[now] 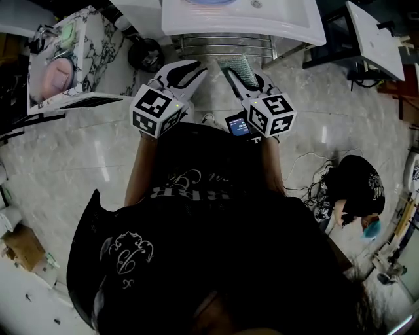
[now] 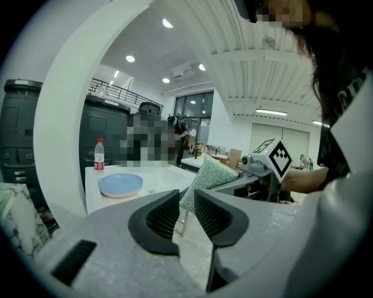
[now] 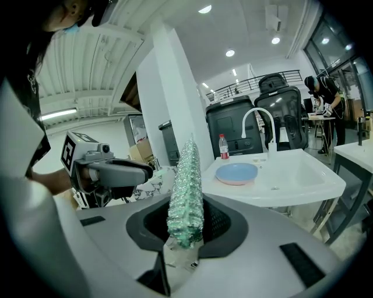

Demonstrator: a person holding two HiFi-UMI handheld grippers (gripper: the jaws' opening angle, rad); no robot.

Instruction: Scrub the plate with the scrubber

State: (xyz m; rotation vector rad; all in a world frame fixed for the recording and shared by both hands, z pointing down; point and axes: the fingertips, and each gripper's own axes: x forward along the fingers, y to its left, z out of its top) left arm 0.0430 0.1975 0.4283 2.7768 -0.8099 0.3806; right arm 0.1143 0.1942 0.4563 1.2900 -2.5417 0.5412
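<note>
This is a big work room like a lab, with ceiling lights (image 3: 204,9), tall windows (image 2: 195,110), white tables (image 1: 374,38) and a sink (image 3: 274,195).

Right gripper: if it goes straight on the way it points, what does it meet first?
Probably the front edge of the white sink, and the scrubber held in its tongs would touch first. Depth is unclear.

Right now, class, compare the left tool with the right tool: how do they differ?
The right tool grips the green scrubber upright between its jaws; the left tool holds nothing. The right tool's jaws press on the scrubber; the left tool's jaws stand slightly apart. Both point roughly toward the blue plate.
</note>
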